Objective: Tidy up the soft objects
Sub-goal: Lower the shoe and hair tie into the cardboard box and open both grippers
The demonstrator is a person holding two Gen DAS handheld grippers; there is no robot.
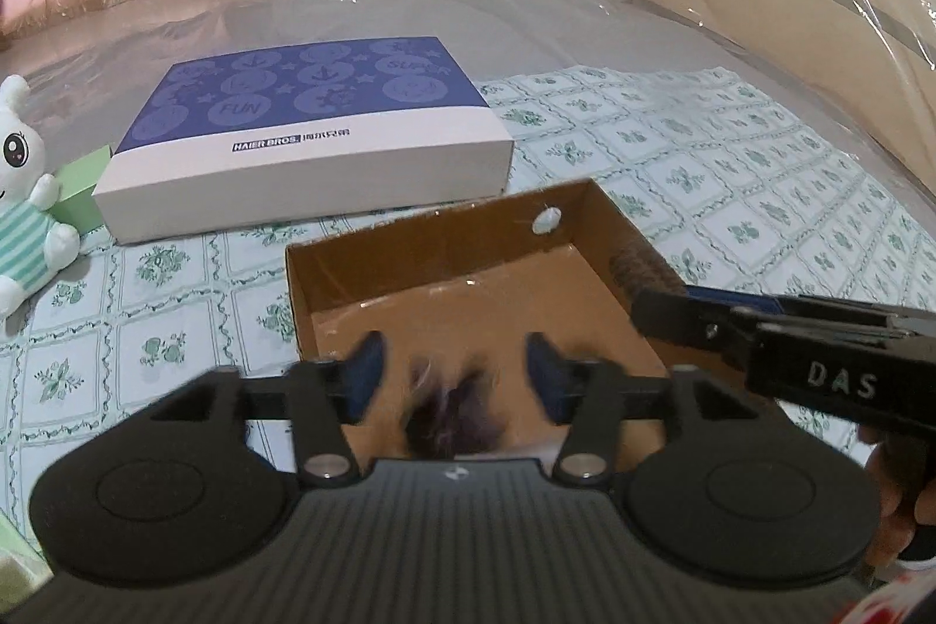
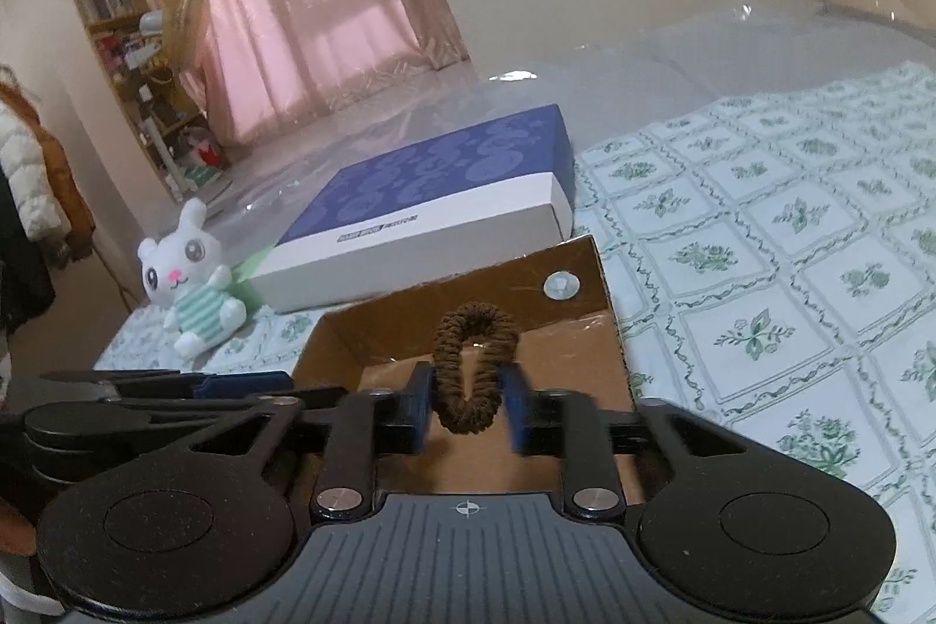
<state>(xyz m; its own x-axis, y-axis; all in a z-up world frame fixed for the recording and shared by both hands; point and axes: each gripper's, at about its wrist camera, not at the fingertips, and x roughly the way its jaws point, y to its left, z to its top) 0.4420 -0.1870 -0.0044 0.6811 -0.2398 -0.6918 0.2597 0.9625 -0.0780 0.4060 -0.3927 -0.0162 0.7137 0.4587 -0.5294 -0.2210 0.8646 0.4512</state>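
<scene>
While both tools hang over the open brown cardboard box near the bed's foot edge, left tool parted, blurred dark purple fluffy thing loose between its fingers, right tool parted, brown ribbed scrunchie between its pads, grip unclear.

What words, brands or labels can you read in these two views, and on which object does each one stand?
"HAIER BROS." on the white band of the blue and white box; the characters beside it are too blurred to read.
"FUN" and "SUPER" in pale circles on that box's blue lid.
"DAS" on the right gripper body.
The box label in the right wrist view is unreadable.
</scene>
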